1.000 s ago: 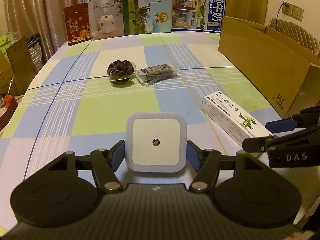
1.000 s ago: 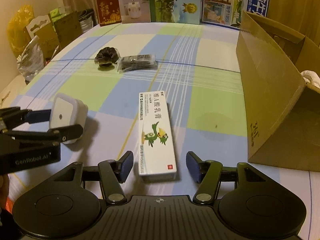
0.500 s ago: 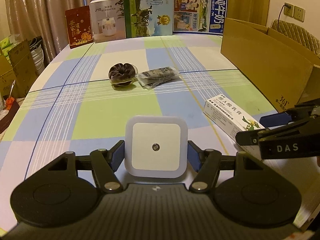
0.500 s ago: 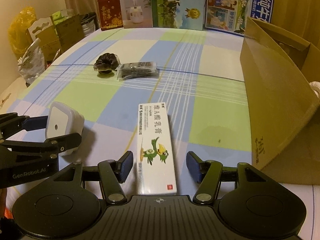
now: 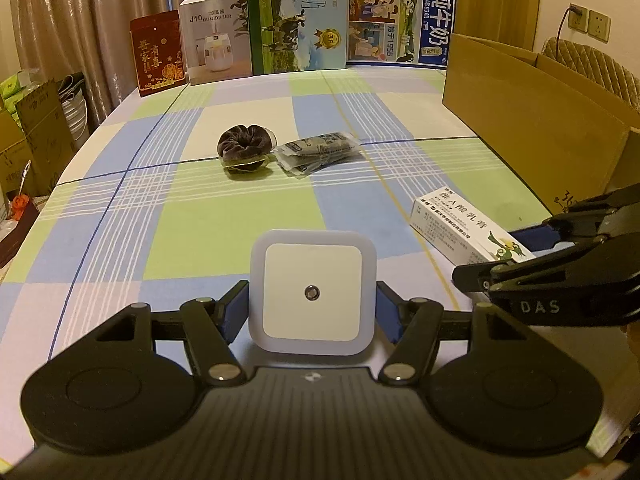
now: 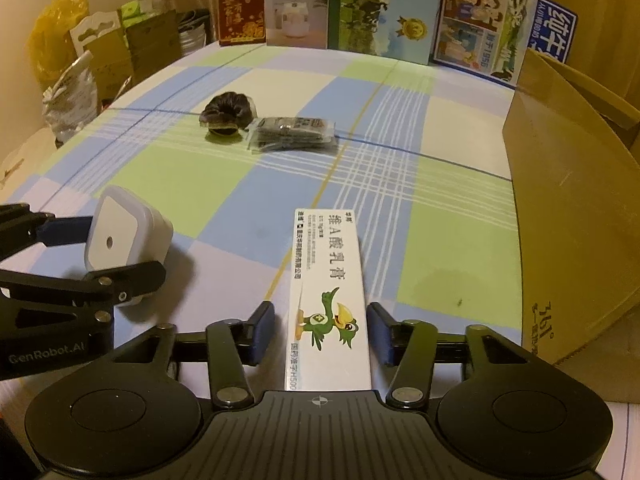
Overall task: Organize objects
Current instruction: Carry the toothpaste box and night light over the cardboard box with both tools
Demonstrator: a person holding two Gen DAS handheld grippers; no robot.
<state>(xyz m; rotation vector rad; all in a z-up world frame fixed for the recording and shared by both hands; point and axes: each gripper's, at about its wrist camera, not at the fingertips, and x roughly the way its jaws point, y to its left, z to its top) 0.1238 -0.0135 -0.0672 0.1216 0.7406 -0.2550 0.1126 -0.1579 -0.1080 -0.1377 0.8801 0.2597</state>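
Note:
A white square night light (image 5: 312, 292) sits between the pads of my left gripper (image 5: 311, 308), which is shut on its sides. From the right wrist view the night light (image 6: 124, 240) hangs a little above the checked tablecloth (image 6: 440, 240) in the left gripper (image 6: 128, 252). A long white ointment box (image 6: 328, 280) with a green bird lies flat between the fingers of my right gripper (image 6: 322, 320), which is open with a thin gap at the left pad. In the left wrist view the ointment box (image 5: 452, 220) lies partly inside the right gripper (image 5: 492, 256).
A dark scrunchie (image 5: 245, 148) and a clear packet (image 5: 318, 150) lie mid-table. An open cardboard box (image 6: 560, 220) stands along the right side. Milk cartons (image 5: 298, 20), a humidifier box (image 5: 216, 40) and a red box (image 5: 158, 54) line the far edge. Bags and cartons sit left of the table.
The left gripper has risen slightly with the night light held. The right gripper has slid forward along the ointment box, and its fingers have narrowed a little.

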